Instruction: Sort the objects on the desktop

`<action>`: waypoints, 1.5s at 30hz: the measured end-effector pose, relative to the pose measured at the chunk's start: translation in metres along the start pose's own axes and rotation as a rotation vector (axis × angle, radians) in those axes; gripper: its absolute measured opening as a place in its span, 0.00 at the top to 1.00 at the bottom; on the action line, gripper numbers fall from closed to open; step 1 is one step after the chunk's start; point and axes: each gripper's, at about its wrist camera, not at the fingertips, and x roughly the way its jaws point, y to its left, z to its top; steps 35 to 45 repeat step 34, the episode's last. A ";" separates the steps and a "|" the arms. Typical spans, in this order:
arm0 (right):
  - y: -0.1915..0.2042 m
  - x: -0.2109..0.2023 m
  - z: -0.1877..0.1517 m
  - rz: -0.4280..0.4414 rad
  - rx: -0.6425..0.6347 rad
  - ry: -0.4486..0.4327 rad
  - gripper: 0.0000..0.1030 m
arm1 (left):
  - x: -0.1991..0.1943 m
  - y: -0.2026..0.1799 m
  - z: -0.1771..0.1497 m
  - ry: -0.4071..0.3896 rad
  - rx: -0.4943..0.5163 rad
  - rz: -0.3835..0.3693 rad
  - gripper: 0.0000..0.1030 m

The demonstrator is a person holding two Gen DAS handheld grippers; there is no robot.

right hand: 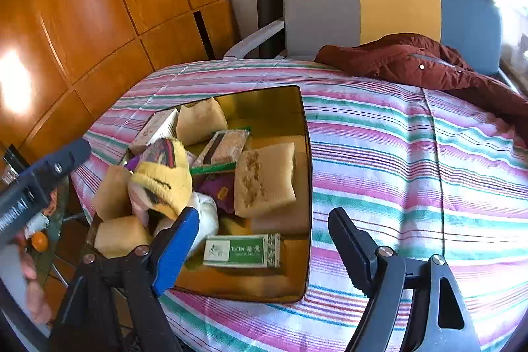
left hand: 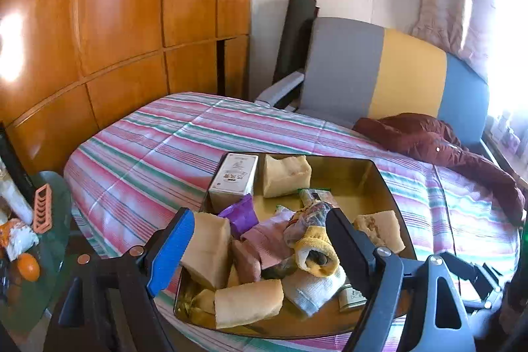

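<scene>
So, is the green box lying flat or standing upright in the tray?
Lying flat. The green box rests on its broad side on the tray floor, label facing up, near the front edge.

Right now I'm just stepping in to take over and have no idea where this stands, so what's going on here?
A person is working with two hand-held tongs over a gold tray piled with odds and ends, set on a striped bedspread. The left tongs are open and poised above the yellow-cuffed glove in the middle of the pile. The right tongs are also open and empty, near the green-and-white box at the tray's near edge. Nothing is gripped, and tan sponge blocks are in the tray.
</scene>
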 end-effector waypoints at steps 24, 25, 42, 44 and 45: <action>0.022 -0.005 -0.018 -0.046 -0.088 -0.012 0.15 | -0.005 -0.010 -0.013 0.020 0.046 -0.004 0.27; 0.022 -0.004 -0.018 -0.046 -0.088 -0.011 0.15 | -0.005 -0.009 -0.013 0.022 0.044 -0.006 0.30; 0.016 -0.010 -0.016 -0.072 -0.066 -0.055 0.15 | -0.002 -0.006 -0.013 0.010 0.048 -0.001 0.39; 0.016 -0.010 -0.016 -0.072 -0.066 -0.055 0.15 | -0.002 -0.006 -0.013 0.010 0.048 -0.001 0.39; 0.016 -0.010 -0.016 -0.072 -0.066 -0.055 0.15 | -0.002 -0.006 -0.013 0.010 0.048 -0.001 0.39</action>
